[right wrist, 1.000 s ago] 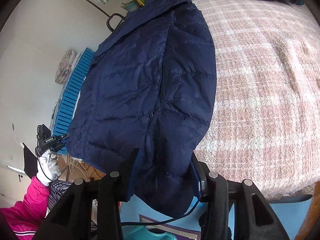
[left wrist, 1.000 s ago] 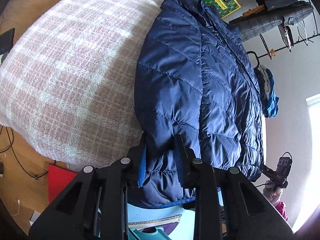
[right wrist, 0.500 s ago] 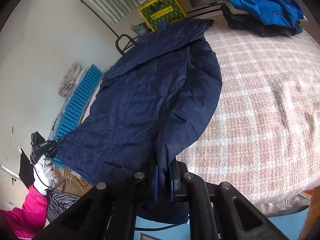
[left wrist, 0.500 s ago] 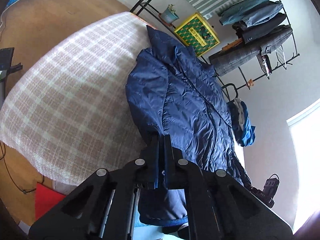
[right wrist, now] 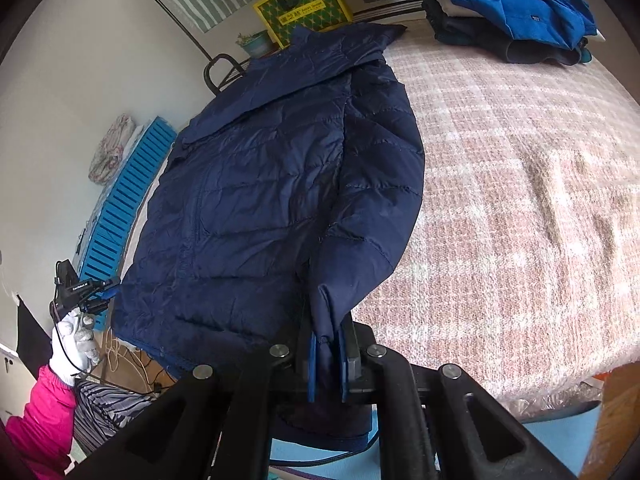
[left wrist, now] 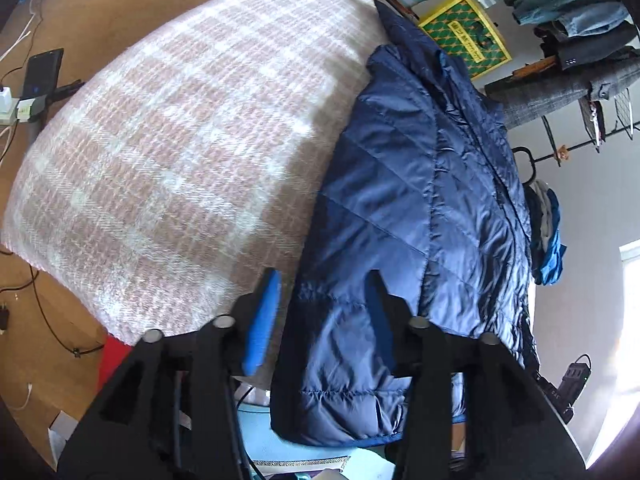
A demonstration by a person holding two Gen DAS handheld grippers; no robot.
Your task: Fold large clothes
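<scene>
You are working over a navy jacket (left wrist: 420, 208) that is lying lengthwise along one edge of the bed (left wrist: 168, 152), on a pink-and-white plaid blanket (right wrist: 520, 200), with its hem hanging off the near end toward you.

Your left tool (left wrist: 320, 312) is opening: its blue-padded fingers (left wrist: 262, 320) are standing apart, with the jacket's lower corner lying between them, and the left pad is clear of the cloth. Whether the right finger is touching the fabric, you cannot tell.

Your right tool (right wrist: 328, 360) is pressed together and pinching a fold of the jacket at the other lower corner, near the sleeve; the cloth is rising up out of the tool in a narrow pleat.

In the right wrist view, your gloved hand (right wrist: 74, 340), in a pink sleeve (right wrist: 40, 412), is holding the left tool just beside the jacket's far hem corner. A stack of folded clothes (right wrist: 512, 20) with a blue garment on top is sitting at the bed's far corner, well apart from the jacket.
</scene>
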